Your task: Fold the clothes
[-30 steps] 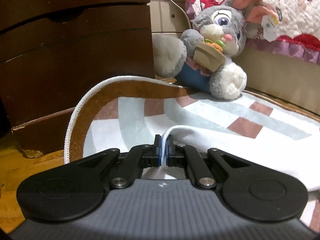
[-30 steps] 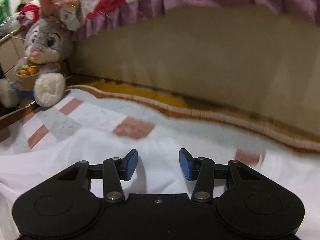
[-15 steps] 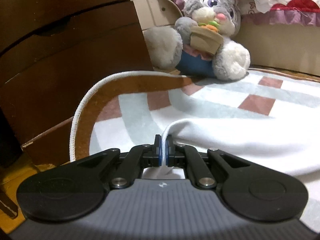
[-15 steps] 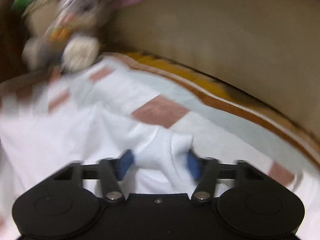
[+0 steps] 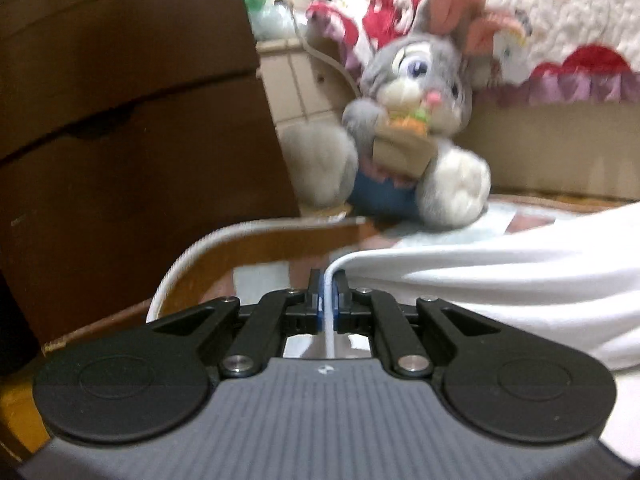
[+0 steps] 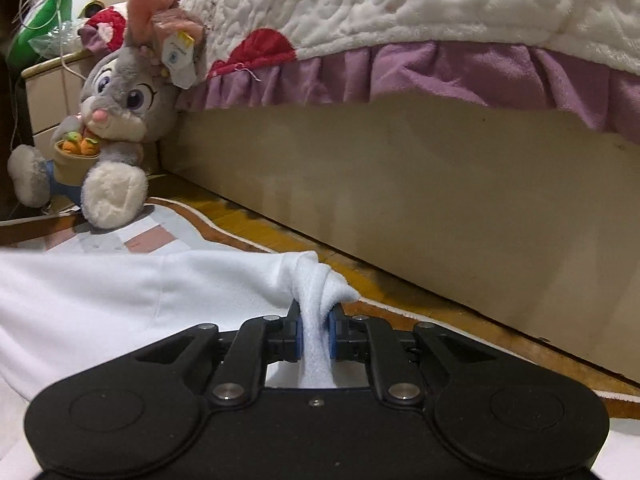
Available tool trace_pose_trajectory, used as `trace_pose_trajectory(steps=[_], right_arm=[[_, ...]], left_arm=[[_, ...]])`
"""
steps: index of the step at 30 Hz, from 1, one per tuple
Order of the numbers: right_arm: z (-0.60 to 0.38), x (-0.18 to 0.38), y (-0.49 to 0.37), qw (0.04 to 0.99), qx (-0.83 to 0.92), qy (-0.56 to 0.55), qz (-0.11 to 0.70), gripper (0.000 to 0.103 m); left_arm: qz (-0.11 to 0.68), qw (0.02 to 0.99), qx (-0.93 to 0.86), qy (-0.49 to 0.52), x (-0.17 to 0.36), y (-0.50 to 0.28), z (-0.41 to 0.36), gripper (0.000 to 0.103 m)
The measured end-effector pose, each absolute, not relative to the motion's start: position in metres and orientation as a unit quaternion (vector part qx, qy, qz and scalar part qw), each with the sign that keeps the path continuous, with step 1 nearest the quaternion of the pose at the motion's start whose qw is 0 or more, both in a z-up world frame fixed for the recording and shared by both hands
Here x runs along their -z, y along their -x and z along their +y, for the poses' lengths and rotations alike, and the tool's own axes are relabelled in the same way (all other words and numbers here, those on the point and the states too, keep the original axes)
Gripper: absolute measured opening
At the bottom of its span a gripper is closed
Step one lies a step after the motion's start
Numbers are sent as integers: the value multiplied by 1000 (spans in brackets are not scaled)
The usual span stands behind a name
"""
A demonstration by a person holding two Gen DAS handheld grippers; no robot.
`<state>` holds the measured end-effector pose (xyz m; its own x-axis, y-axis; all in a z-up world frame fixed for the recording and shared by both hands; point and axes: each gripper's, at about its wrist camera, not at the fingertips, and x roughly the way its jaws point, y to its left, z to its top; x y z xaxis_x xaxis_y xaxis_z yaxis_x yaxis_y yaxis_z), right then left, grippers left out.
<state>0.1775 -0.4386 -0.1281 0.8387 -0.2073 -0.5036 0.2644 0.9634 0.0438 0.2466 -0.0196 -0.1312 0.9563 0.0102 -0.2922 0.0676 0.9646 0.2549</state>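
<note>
Ahead of the right gripper (image 6: 316, 330) runs a beige bed base (image 6: 420, 200) under a quilted white bedspread (image 6: 400, 4) with a purple frill. A dark wooden dresser (image 5: 120, 120) stands ahead-left of the left gripper (image 5: 329, 300). The white garment (image 6: 120, 292) lies on a patterned rug (image 6: 148, 236) between both grippers. The right jaws are closing on a bunched fold; the left pinches a thin edge. The plush rabbit (image 6: 116, 108) carries a tag, its writing unreadable.

plush rabbit (image 6: 114, 120), quilted bedspread (image 6: 400, 12), dresser (image 5: 120, 120)
</note>
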Motion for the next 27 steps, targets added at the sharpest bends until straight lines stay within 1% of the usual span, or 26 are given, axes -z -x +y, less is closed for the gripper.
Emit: trace_pose_trajectory(steps=[3, 5, 6, 7, 9, 10, 13, 15, 18, 19, 22, 24, 25, 26, 27], right_arm=[[-443, 140, -181, 948, 143, -55, 278, 17], [-445, 148, -187, 932, 184, -56, 306, 38], [-442, 143, -187, 929, 200, -51, 306, 39], [-438, 136, -188, 927, 215, -45, 303, 44], [-430, 124, -188, 922, 244, -34, 298, 49], [-424, 117, -188, 926, 243, -27, 288, 51], [-392, 98, -188, 946, 195, -11, 259, 51], [-363, 94, -191, 961, 101, -21, 255, 51], [-320, 98, -198, 962, -42, -36, 268, 51], [-305, 104, -200, 956, -84, -39, 280, 51], [-275, 121, -201, 941, -140, -11, 307, 51], [-262, 129, -199, 932, -161, 29, 324, 51], [-256, 133, -199, 927, -171, 47, 330, 51], [-254, 136, -200, 925, -174, 53, 334, 51], [-253, 137, -201, 924, -172, 54, 337, 51]], left_arm=[[177, 979, 9, -98, 129, -253, -7, 8], [207, 977, 14, -52, 126, -260, 5, 8], [221, 975, 15, -27, 127, -263, 12, 8], [236, 972, 12, -13, 127, -265, 18, 8], [259, 966, -6, -6, 129, -268, 28, 14], [265, 964, -11, 0, 128, -270, 33, 15], [253, 967, -18, 9, 120, -269, 46, 16], [227, 973, -30, -14, 113, -265, 47, 12], [197, 979, -32, -50, 104, -261, 50, 12], [202, 978, -29, -48, 101, -261, 55, 12], [265, 964, 14, -2, 92, -262, 71, 13], [308, 950, 40, 28, 89, -261, 80, 22], [326, 943, 51, 41, 89, -259, 83, 25], [336, 939, 55, 50, 90, -258, 84, 32], [350, 933, 58, 58, 92, -256, 85, 36]])
